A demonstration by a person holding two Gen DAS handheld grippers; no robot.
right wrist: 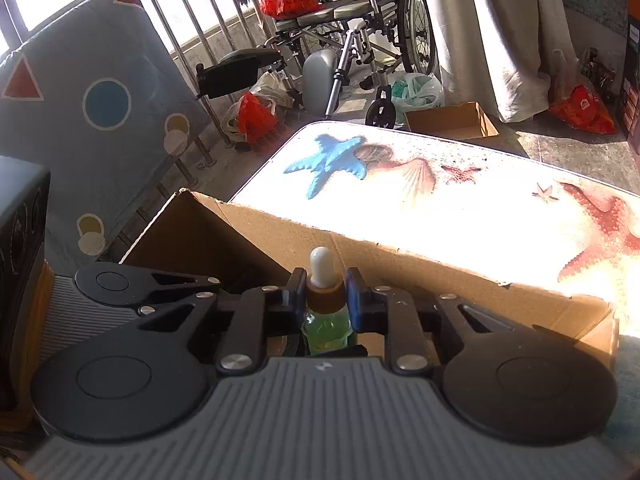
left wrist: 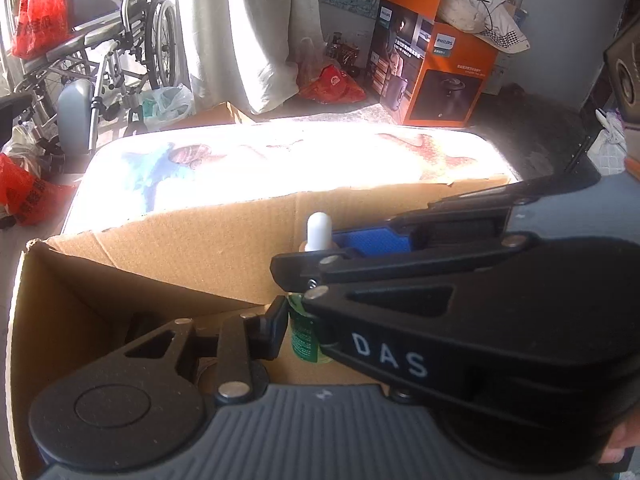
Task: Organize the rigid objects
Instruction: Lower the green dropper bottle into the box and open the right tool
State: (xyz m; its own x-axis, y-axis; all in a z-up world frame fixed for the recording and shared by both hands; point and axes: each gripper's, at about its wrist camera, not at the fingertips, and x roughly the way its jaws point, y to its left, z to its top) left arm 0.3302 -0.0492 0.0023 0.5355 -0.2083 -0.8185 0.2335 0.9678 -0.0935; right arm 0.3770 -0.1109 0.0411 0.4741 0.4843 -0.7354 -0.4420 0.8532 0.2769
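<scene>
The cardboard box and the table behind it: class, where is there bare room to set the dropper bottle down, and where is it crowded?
Free: the table top beyond the cardboard box. Crowded: over the box, where the right gripper clamps the dropper bottle and the left gripper flanks it.

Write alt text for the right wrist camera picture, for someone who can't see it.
The right gripper is shut on the brown collar of a small green dropper bottle with a white rubber bulb, held upright over an open cardboard box. Behind the box is a sunlit table printed with starfish and shells, and a wheelchair stands farther back.
</scene>
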